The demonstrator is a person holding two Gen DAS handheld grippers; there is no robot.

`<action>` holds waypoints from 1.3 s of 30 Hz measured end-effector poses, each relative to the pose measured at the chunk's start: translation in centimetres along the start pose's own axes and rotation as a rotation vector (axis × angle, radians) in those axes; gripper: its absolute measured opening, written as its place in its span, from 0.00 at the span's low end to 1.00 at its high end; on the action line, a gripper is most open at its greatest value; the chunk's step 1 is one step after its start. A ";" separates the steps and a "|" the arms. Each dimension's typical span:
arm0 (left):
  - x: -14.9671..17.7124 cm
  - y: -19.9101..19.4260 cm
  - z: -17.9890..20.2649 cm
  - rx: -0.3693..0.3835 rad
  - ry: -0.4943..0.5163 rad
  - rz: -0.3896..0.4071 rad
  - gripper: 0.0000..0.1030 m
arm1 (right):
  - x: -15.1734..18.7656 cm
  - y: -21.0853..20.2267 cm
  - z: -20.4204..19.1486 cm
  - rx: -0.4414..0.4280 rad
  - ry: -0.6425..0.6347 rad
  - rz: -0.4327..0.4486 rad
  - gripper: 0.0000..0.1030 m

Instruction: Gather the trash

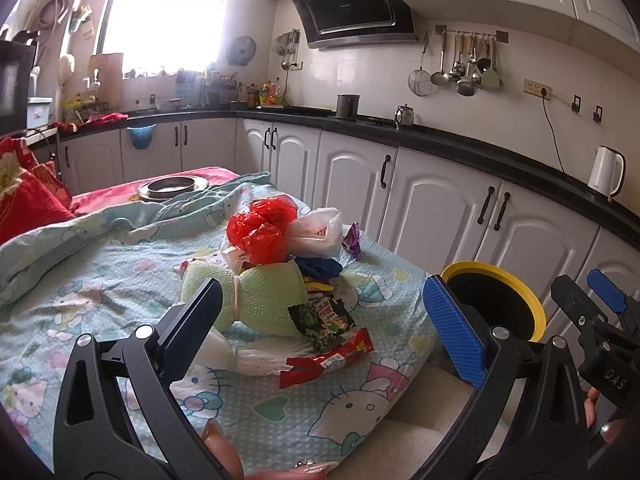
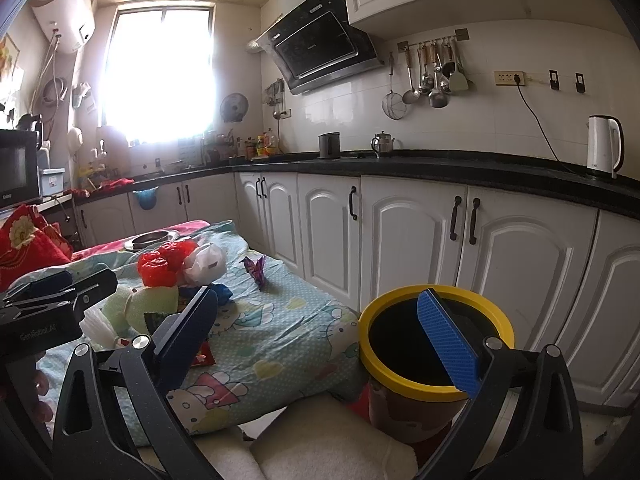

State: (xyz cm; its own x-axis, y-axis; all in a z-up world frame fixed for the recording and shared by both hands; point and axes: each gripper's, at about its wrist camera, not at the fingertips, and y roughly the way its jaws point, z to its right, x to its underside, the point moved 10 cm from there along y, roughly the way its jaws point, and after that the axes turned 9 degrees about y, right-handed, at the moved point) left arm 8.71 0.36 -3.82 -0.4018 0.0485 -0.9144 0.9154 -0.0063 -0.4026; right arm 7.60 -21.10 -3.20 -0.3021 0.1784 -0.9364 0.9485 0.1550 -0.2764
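A pile of trash lies on a table under a Hello Kitty cloth [image 1: 100, 292]: a red plastic bag [image 1: 262, 228], a white plastic bag [image 1: 320, 232], a pale green foam wrap [image 1: 256, 296], a red snack wrapper [image 1: 328, 358], a dark snack packet [image 1: 322, 320], a white bundle [image 1: 248, 354] and a purple wrapper [image 1: 353, 240]. A yellow-rimmed bin [image 2: 434, 344] stands off the table's right edge. My left gripper [image 1: 324, 320] is open and empty, above the near wrappers. My right gripper [image 2: 320, 320] is open and empty, between the table edge and the bin.
A metal dish [image 1: 172, 188] sits at the table's far end beside a red cushion [image 1: 24, 200]. White cabinets [image 2: 420, 240] with a black counter run along the right, bearing a white kettle [image 2: 604, 146]. A cream stool cushion [image 2: 320, 452] lies below.
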 end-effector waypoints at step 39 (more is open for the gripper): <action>-2.3 7.3 -12.5 -0.129 -0.068 -0.136 0.90 | -2.2 13.5 -11.1 -0.328 -0.114 -0.226 0.94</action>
State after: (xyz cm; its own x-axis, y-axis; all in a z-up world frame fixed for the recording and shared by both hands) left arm 16.60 12.70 -4.11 -0.5185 -0.0276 -0.8546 0.8466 0.1240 -0.5176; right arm 20.02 -8.65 -2.47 -0.4695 -0.0020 -0.8829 0.7729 0.4826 -0.4120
